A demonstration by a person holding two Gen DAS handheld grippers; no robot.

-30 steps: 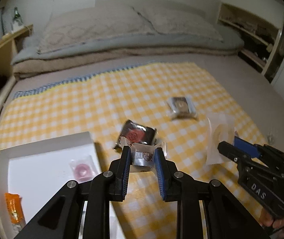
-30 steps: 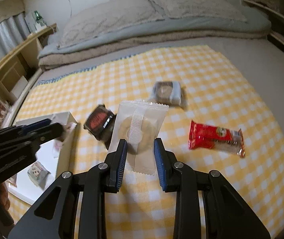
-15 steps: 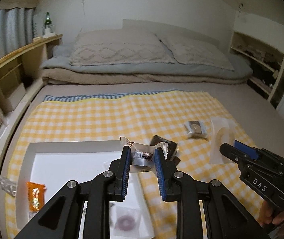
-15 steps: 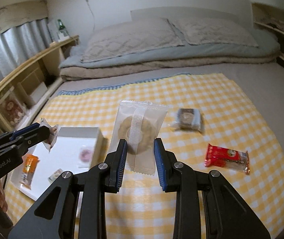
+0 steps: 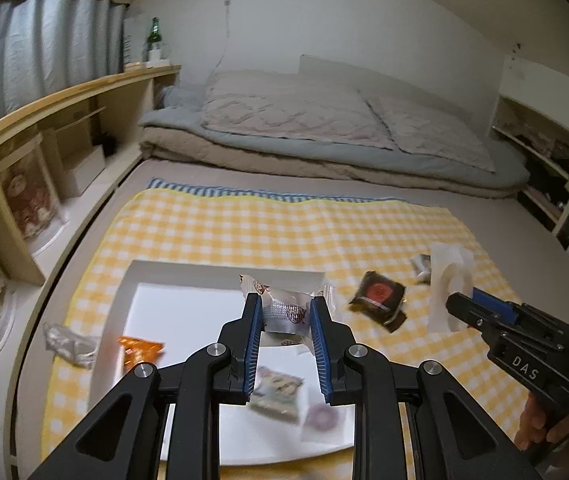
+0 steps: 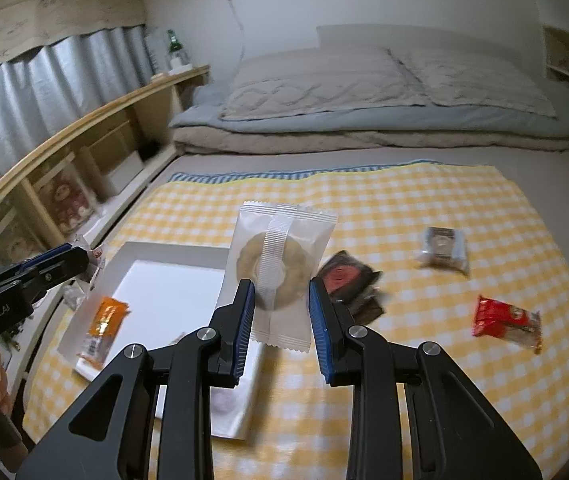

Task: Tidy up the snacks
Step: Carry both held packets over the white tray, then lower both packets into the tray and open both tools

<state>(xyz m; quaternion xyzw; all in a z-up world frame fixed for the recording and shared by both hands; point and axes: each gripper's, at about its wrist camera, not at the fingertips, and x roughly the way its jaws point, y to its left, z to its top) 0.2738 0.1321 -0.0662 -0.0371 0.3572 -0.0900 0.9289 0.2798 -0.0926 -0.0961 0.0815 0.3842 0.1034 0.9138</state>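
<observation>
— Left wrist view: what does each gripper carry?
— The left gripper (image 5: 286, 314) clamps one silver candy (image 5: 287, 312) above the white tray (image 5: 188, 280); the right gripper (image 6: 280, 304) clamps one white cookie packet (image 6: 280, 256).
— Inside the tray?
— Three snacks: an orange packet (image 5: 138, 350), a pictured packet (image 5: 276, 394), a clear pouch (image 5: 322, 418).
— On the checkered cloth (image 6: 424, 208)?
— Three: a dark wrapper (image 6: 344, 276), a grey packet (image 6: 444, 246), a red bar (image 6: 506, 320).

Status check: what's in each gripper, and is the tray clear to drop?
Left gripper shut on silver snack, over white tray. Right gripper shut on white cookie pack. Tray middle bare; orange packet at its edge.
</observation>
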